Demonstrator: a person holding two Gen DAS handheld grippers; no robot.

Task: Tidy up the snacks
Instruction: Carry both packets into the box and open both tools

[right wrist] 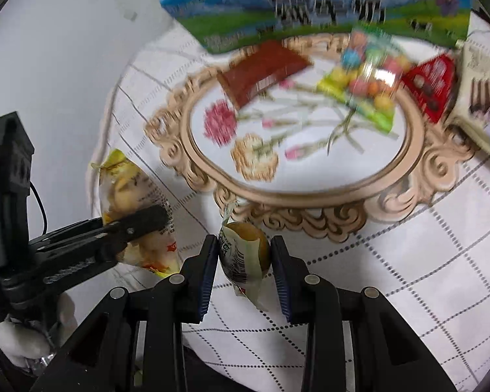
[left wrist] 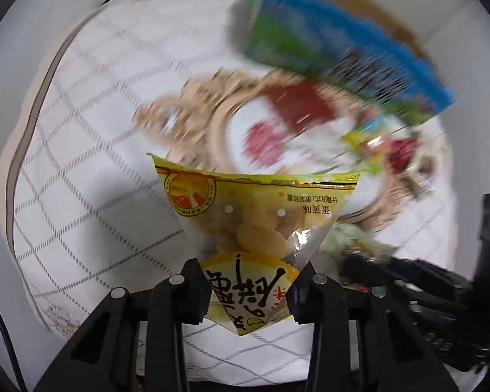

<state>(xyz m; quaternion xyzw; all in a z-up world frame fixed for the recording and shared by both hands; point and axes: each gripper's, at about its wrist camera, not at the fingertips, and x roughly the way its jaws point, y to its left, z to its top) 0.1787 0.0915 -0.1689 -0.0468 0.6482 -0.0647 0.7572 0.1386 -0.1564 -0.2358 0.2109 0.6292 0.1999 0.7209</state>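
Observation:
My left gripper (left wrist: 248,289) is shut on a yellow snack bag (left wrist: 254,215) and holds it above the tablecloth; the bag also shows in the right wrist view (right wrist: 130,196), clamped in the left gripper (right wrist: 147,220). My right gripper (right wrist: 244,261) is shut on a small wrapped bun (right wrist: 245,251), just in front of the ornate oval tray (right wrist: 310,196). On the tray lie a brown chocolate bar (right wrist: 261,68) and a colourful candy bag (right wrist: 366,81). The tray (left wrist: 219,124) is blurred in the left view.
A blue-green box (right wrist: 310,9) stands behind the tray, also in the left view (left wrist: 326,49). A red packet (right wrist: 431,81) and a cream box (right wrist: 480,91) sit at the tray's right. A checked white tablecloth (right wrist: 408,261) covers the table.

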